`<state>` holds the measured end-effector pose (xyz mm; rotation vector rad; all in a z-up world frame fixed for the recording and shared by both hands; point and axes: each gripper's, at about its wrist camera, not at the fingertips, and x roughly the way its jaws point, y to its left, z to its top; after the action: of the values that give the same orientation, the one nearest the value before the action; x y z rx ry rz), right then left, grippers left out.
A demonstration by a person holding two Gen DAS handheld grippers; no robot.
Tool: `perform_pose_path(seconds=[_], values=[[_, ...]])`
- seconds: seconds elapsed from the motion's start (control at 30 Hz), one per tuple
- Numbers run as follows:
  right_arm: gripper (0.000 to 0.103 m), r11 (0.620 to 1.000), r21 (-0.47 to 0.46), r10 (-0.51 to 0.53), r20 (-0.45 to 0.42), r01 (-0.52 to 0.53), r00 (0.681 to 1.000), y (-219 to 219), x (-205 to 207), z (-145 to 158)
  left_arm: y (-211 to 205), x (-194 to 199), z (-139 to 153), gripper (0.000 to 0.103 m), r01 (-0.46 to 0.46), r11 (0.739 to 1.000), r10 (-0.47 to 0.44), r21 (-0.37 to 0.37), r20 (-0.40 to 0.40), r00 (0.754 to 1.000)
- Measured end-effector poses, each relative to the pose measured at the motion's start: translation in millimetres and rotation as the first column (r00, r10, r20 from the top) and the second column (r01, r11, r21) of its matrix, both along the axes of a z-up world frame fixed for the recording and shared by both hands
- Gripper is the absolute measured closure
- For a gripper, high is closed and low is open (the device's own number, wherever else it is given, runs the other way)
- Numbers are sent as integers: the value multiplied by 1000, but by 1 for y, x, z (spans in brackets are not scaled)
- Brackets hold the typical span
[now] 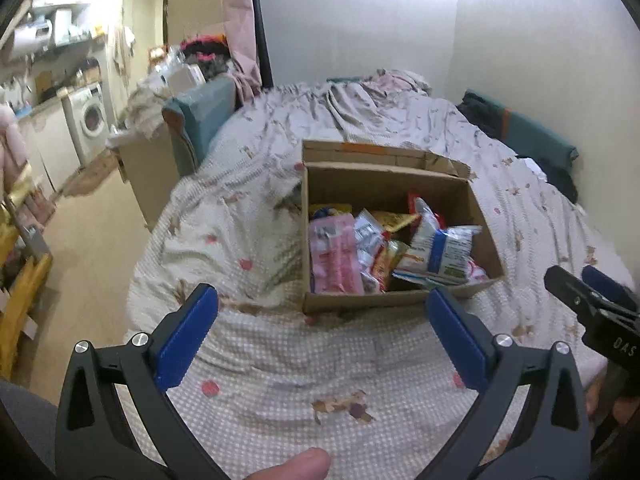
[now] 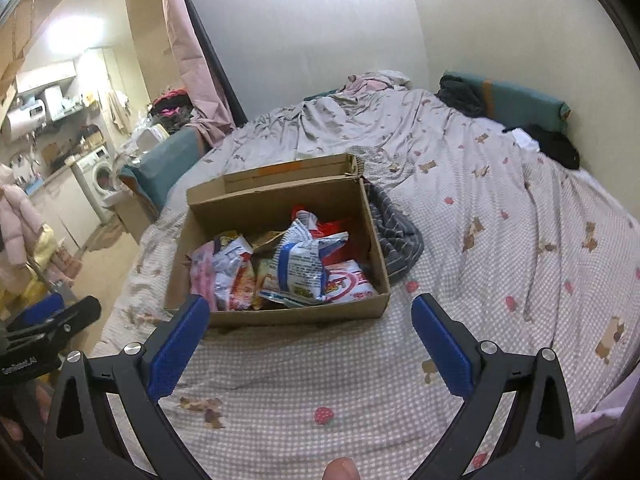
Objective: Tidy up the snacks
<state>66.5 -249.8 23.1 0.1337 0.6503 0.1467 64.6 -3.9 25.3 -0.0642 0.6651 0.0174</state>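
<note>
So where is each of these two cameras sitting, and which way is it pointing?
Left wrist view: on the left gripper, aimed forward and down over the bed at the cardboard box of snacks; its open blue fingers, a fingertip and the right gripper's tip at the right edge show.
Right wrist view: on the right gripper, aimed likewise at the box; its open fingers, a fingertip and the left gripper at the left edge show.
Shared: box, blue-and-white snack bag, bed, washing machine.
</note>
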Motion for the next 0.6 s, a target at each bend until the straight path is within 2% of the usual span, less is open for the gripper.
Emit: perform_pose_path(seconds=[0.13, 0.6], values=[[0, 1000, -24, -4, -2, 4, 1000, 4, 3, -3, 3, 4, -1, 0, -2, 999, 2, -34, -7, 1000], [0, 999, -33, 5, -8, -5, 1000, 9, 2, -8, 3, 4, -5, 0, -2, 999, 1, -39, -28, 1000]])
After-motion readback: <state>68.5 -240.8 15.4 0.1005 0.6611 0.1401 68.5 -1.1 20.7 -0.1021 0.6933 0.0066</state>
